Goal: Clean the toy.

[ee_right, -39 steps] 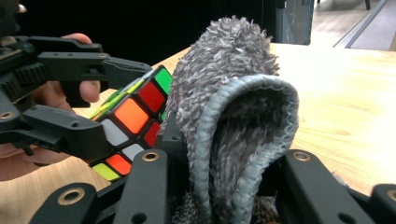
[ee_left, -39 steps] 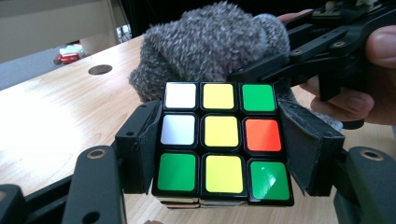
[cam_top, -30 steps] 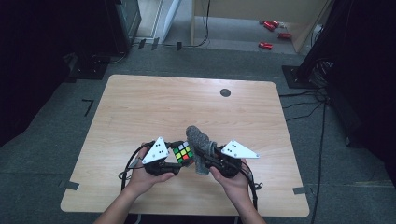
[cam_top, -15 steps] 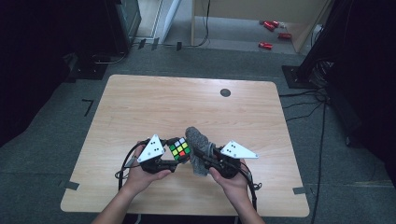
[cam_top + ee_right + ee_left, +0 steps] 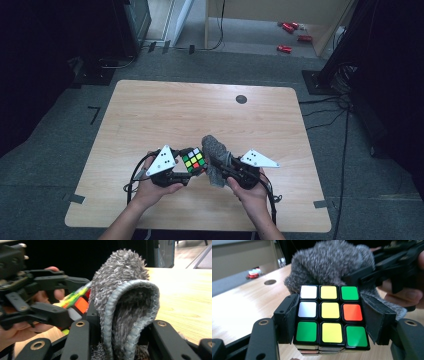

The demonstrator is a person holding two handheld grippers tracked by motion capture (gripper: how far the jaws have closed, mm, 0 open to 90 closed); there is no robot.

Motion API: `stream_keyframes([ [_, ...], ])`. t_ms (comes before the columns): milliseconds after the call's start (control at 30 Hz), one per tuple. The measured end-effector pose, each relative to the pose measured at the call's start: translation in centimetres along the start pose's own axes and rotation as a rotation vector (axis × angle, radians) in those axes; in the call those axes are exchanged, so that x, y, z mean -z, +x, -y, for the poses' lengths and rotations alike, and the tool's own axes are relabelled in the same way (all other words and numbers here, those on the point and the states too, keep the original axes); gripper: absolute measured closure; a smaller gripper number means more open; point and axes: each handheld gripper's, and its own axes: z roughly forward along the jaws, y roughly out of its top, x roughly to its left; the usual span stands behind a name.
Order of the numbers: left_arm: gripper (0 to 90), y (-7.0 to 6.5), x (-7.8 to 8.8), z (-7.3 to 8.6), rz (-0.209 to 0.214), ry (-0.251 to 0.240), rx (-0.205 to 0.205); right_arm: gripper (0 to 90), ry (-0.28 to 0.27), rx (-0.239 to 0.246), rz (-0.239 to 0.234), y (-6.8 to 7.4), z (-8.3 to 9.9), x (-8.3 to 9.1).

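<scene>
I am looking down on a dim room with a grey floor (image 5: pixel 60 150), where a pale wooden bench (image 5: pixel 165 115) with rounded corners stands in the middle. A small dark round disc (image 5: pixel 241 99) sits in the bench top near its far edge, toward the right corner. Some red objects (image 5: pixel 290 35) lie on the floor well beyond the bench.

Both of my hands work at the near edge of the bench, about midway along it. The right gripper (image 5: pixel 220 165) holds a fluffy grey cloth (image 5: pixel 216 150), folded over into a hump with a stitched hem; in the right gripper view the cloth (image 5: pixel 127 302) stands up between the two black jaws, which are closed onto its lower part, with the fold rising above them. The left gripper (image 5: pixel 187 167) is clamped on a puzzle cube (image 5: pixel 194 161), its pads pressing the cube's two opposite sides. In the left gripper view the cube (image 5: pixel 329 315) shows a face of white, yellow, green and orange stickers, held a little above the wood. The cloth (image 5: pixel 329 267) lies right against the far side of the cube, touching it, and the two grippers face each other closely.
</scene>
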Motion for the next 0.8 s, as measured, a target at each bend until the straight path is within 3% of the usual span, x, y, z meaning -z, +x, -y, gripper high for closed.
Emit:
stream_keyframes([
  [67,35.7,-0.2,-0.3,0.2,0.001,0.022,-0.010,66.2,-0.004,0.013,-0.011,0.6,-0.2,0.1],
  [167,35.7,-0.4,-0.4,0.2,0.009,0.013,-0.008,66.0,-0.016,0.036,-0.010,1.1,-0.6,0.2],
  [333,35.8,-0.5,0.0,-0.1,0.019,-0.016,-0.009,65.7,-0.022,-0.013,-0.007,0.1,-0.2,0.1],
  [500,35.9,0.7,0.7,-0.2,0.029,-0.068,0.073,65.6,0.017,-0.015,0.016,-0.8,0.7,-0.4],
  [667,35.8,2.1,2.2,-0.6,0.015,-0.154,0.179,65.4,0.068,0.010,0.040,-1.4,1.9,-1.1],
  [733,35.9,2.3,2.4,-0.7,0.027,-0.166,0.198,65.3,0.085,0.033,0.030,-1.0,2.4,-1.6],
  [800,35.8,2.1,2.4,-0.8,0.020,-0.162,0.194,64.7,0.097,0.096,0.020,-0.2,2.8,-2.2],
])
